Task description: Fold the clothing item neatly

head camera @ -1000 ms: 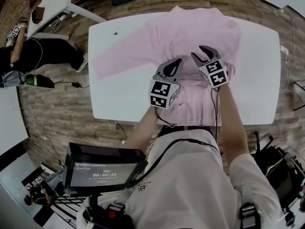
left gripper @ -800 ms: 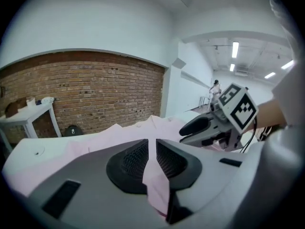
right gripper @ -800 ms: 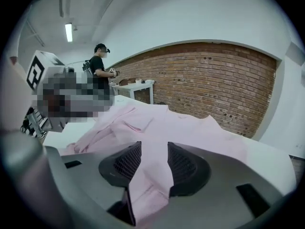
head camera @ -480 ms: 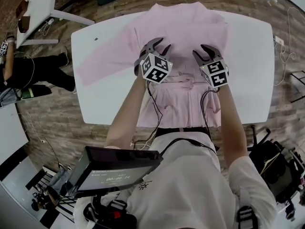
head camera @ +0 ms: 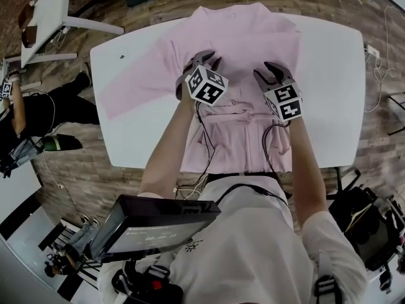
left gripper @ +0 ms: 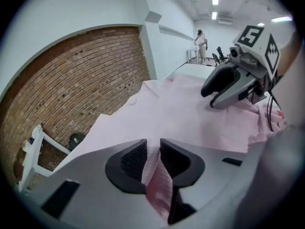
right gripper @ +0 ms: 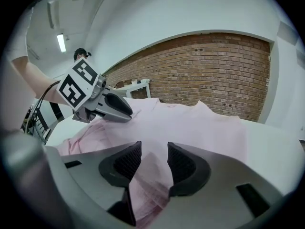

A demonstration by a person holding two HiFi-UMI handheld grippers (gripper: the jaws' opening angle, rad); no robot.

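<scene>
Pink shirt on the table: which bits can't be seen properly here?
Near hem: head view, partly behind the arms and chest of the person.
Bunched middle of the pink shirt: head view, under the left gripper and right gripper.
Cloth below the jaws: both gripper views, blocked by each gripper's own body.
Dark speck on the table: head view, too small to identify.

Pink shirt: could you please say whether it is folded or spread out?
Mostly spread: the pink shirt lies flat on the table, one sleeve outstretched, its middle bunched.
</scene>
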